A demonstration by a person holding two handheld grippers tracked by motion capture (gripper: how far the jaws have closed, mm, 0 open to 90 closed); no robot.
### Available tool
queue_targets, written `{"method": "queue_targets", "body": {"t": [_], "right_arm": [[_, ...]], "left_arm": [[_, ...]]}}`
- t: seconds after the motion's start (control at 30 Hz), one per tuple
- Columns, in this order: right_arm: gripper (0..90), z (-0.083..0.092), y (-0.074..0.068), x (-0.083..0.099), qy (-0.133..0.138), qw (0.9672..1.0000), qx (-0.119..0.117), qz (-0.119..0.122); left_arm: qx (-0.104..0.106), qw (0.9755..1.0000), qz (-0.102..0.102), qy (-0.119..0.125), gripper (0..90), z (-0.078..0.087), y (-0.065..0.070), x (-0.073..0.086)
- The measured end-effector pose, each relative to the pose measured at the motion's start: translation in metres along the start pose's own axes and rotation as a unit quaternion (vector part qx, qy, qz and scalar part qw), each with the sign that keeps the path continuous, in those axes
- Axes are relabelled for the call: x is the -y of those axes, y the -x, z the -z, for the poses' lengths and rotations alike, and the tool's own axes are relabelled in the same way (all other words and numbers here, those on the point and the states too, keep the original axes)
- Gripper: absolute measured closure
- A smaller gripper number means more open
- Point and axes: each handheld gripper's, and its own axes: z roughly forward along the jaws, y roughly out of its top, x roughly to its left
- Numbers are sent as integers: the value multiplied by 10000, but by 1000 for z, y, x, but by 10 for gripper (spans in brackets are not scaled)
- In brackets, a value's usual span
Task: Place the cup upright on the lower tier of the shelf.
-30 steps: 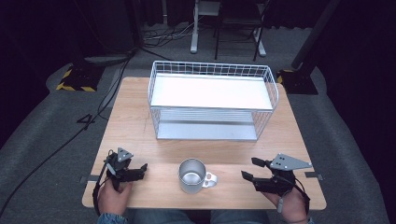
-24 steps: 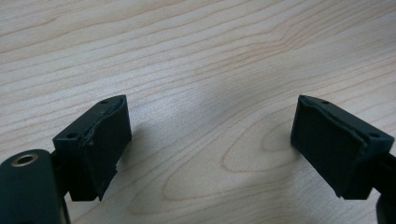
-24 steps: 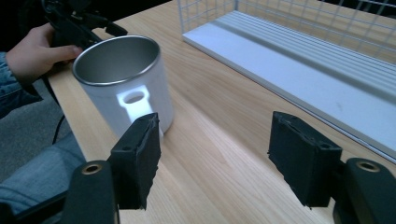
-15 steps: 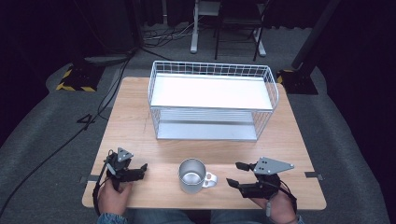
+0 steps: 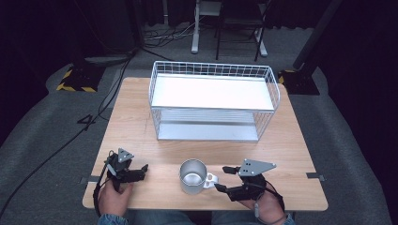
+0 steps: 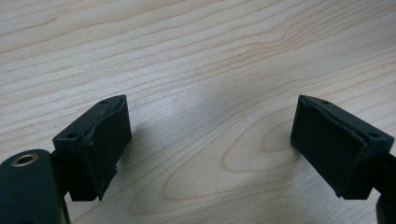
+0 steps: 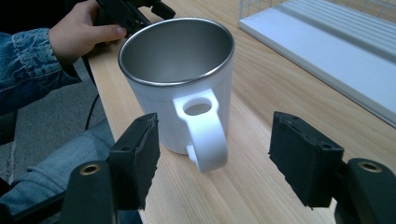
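A white mug [image 5: 193, 176] with a steel inside stands upright near the table's front edge, its handle [image 5: 210, 178] turned to the right. My right gripper [image 5: 222, 179] is open just right of the mug, its jaws on either side of the handle [image 7: 203, 128] without touching it. In the right gripper view the mug [image 7: 180, 79] stands close ahead between the fingertips [image 7: 140, 156]. My left gripper [image 5: 143, 169] rests open at the front left of the table, well left of the mug. The left gripper view has bare wood between its fingers [image 6: 100, 144].
A white wire basket rack [image 5: 213, 101] with two white shelves stands across the middle and back of the wooden table [image 5: 136, 122]. In the right gripper view the lower shelf [image 7: 336, 51] lies at the upper right. A person's hand in a denim sleeve [image 7: 32, 60] holds the left gripper.
My right gripper has slid left along the front edge up to the mug's handle. The left gripper and the mug have stayed in place.
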Motion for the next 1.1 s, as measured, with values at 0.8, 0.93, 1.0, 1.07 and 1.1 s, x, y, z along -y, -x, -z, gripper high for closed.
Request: {"method": "queue_targets", "body": {"t": [0.8,0.93,1.0,1.07,1.1], "right_arm": [[559,-38,-6,6,-409,9976,-124,538],[630,-36,-5,6,-367,9979,-98,532],[666,-35,-4,6,-370,9979,-88,530],[690,-35,-5,6,-364,9977,-103,562],[693,-35,-6,6,-366,9976,-99,581]], "left_arm": [[0,10000,-3,-1,127,0,0,0],[0,10000,-1,0,127,0,0,0],[-1,10000,2,0,127,0,0,0],[-4,10000,-6,1,127,0,0,0],[-1,10000,2,0,127,0,0,0]]}}
